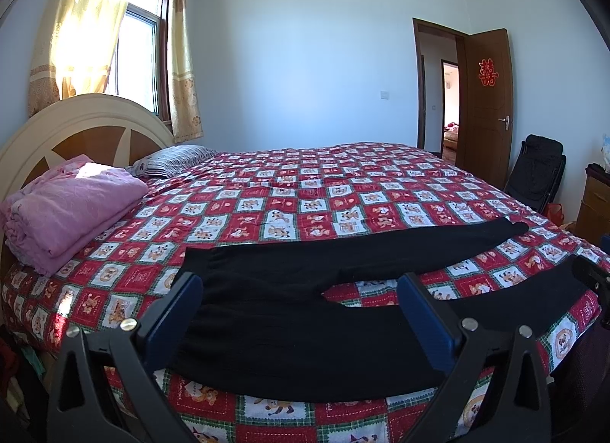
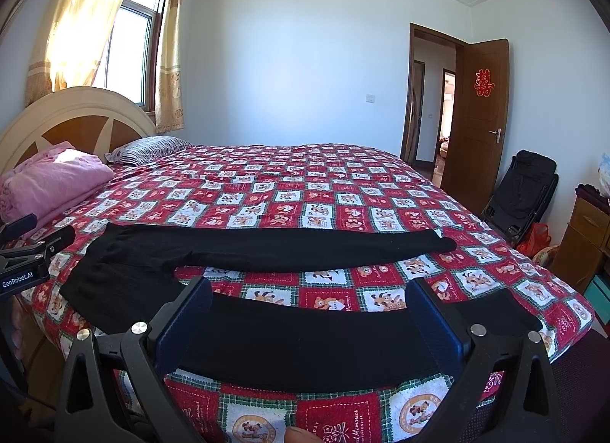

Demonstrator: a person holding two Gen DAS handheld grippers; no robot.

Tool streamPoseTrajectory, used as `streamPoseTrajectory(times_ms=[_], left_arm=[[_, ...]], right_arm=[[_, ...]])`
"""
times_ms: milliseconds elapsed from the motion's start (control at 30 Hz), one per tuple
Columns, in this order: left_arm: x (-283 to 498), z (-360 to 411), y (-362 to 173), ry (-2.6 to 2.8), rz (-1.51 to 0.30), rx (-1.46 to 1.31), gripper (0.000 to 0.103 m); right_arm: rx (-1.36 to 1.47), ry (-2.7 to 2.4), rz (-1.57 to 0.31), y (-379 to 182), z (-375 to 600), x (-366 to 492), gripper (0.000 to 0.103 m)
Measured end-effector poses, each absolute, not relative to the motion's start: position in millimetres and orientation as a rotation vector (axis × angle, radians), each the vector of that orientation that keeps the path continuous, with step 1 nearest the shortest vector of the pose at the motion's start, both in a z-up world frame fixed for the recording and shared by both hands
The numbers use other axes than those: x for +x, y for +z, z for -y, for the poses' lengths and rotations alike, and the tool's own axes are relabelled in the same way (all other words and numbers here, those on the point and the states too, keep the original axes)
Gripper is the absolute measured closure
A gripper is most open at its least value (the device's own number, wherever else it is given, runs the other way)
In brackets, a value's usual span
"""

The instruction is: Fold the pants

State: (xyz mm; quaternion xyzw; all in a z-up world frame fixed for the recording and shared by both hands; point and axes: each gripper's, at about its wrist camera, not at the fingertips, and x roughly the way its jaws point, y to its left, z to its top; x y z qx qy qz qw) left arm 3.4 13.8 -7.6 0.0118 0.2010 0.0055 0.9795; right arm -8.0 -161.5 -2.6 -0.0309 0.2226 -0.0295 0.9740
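Observation:
Black pants (image 1: 289, 290) lie spread flat on the red patterned bedspread (image 1: 289, 195), waist to the left, two legs running right. The far leg (image 2: 305, 248) reaches toward the bed's right side; the near leg (image 2: 305, 344) lies along the front edge. My left gripper (image 1: 301, 313) hovers open over the waist and seat area, blue pads (image 1: 179, 313) wide apart, nothing held. My right gripper (image 2: 309, 325) is open above the near leg, pads (image 2: 434, 325) straddling it. The left gripper's body (image 2: 30, 252) shows at the left edge of the right wrist view.
A folded pink blanket (image 1: 72, 206) and a striped pillow (image 1: 175, 161) sit by the headboard (image 1: 87, 130). A black folding chair (image 1: 533, 176), a wooden cabinet (image 2: 583, 237) and an open door (image 1: 484, 107) stand to the right. A fingertip (image 2: 301, 435) shows at the bottom edge.

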Motion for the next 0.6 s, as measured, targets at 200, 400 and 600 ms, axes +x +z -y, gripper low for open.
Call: streamPoseTrajectory(times_ms=[200, 400, 600], left_arm=[[10.9, -20.8, -15.5, 0.015, -0.414, 0.021, 0.0], [30.7, -44.5, -31.4, 0.066, -0.447, -0.007, 0.0], [60.4, -63.1, -55.5, 0.115, -0.511, -0.009, 0.0]], right_arm=[[-0.062, -0.06, -0.449, -7.6, 165.6, -3.9, 0.001], [-0.043, -0.078, -0.498, -28.1, 176.7, 12.0, 0.001], [-0.029, -0.073, -0.57, -55.8, 183.4, 31.4, 0.001]])
